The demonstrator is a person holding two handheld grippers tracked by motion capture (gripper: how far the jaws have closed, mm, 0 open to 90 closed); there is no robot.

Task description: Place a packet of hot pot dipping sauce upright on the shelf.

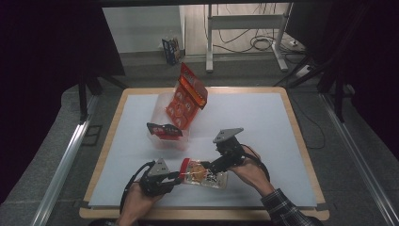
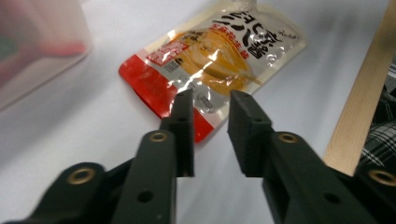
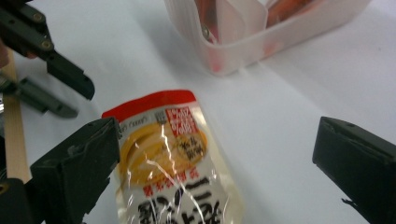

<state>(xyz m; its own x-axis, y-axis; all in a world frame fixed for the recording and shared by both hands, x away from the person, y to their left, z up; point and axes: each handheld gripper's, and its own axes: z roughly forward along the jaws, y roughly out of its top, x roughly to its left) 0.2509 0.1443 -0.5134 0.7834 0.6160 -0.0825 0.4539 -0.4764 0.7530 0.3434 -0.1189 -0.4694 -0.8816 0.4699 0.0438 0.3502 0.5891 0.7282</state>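
A shiny food pouch with a red end lay flat on the white table, near the front edge, between the two hands. The left gripper sat at the pouch's red end. Its jaws had a small gap between them, and in the left gripper view the red edge of the pouch lay just ahead of the tips, not pinched. The right gripper had its jaws spread wide, one on each side of the pouch, not squeezing it. Farther back stood a clear plastic box with an orange packet sticking up out of it.
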